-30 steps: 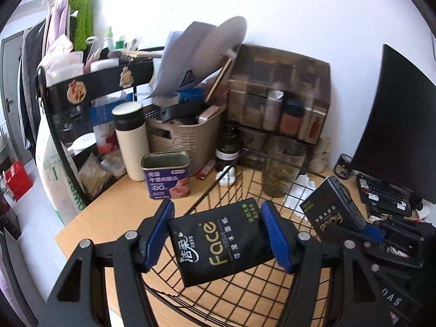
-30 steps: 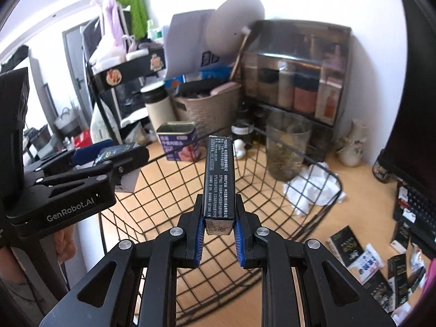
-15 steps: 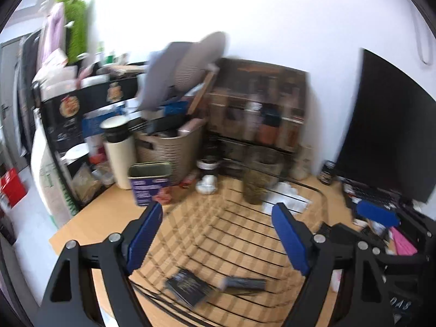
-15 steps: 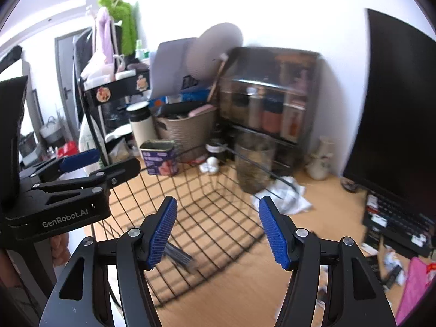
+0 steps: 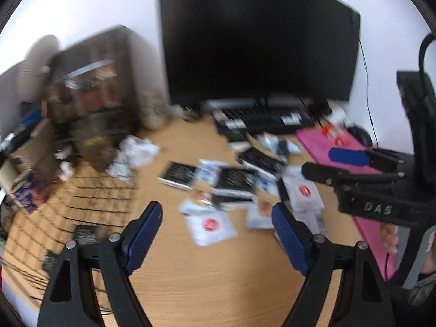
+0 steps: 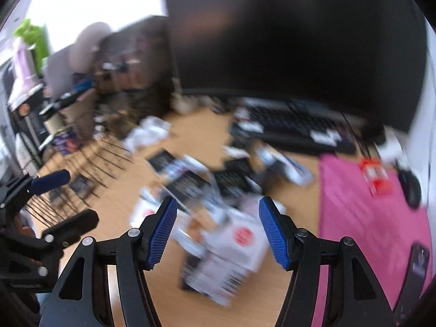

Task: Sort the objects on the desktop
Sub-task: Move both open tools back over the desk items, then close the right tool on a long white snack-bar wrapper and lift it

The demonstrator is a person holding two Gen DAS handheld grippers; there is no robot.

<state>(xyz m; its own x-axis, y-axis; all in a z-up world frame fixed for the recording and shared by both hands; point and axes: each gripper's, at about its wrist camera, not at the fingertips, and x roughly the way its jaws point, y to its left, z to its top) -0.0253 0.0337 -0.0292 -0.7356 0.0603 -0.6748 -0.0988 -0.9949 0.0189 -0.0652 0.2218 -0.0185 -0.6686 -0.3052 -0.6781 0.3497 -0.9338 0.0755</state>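
Note:
Both views are blurred by motion. My left gripper (image 5: 218, 234) is open and empty above the wooden desk, facing a scatter of black packets (image 5: 179, 175) and white sachets (image 5: 209, 224). My right gripper (image 6: 218, 234) is open and empty over the same pile, above a white sachet with a red dot (image 6: 239, 237). The black wire basket (image 5: 68, 199) is at the left, with two dark packets (image 5: 84, 234) lying in it. The right gripper also shows at the right of the left wrist view (image 5: 351, 163).
A black monitor (image 5: 259, 35) and keyboard (image 5: 267, 117) stand at the back. A pink mat (image 6: 368, 209) with a mouse (image 6: 411, 190) lies at the right. Crumpled white tissue (image 5: 133, 155) lies by the basket. A cluttered organiser (image 5: 95, 76) is at the back left.
Both grippers let go of their packets into the basket and opened. Both have since swung right, from the basket toward the pile in front of the monitor.

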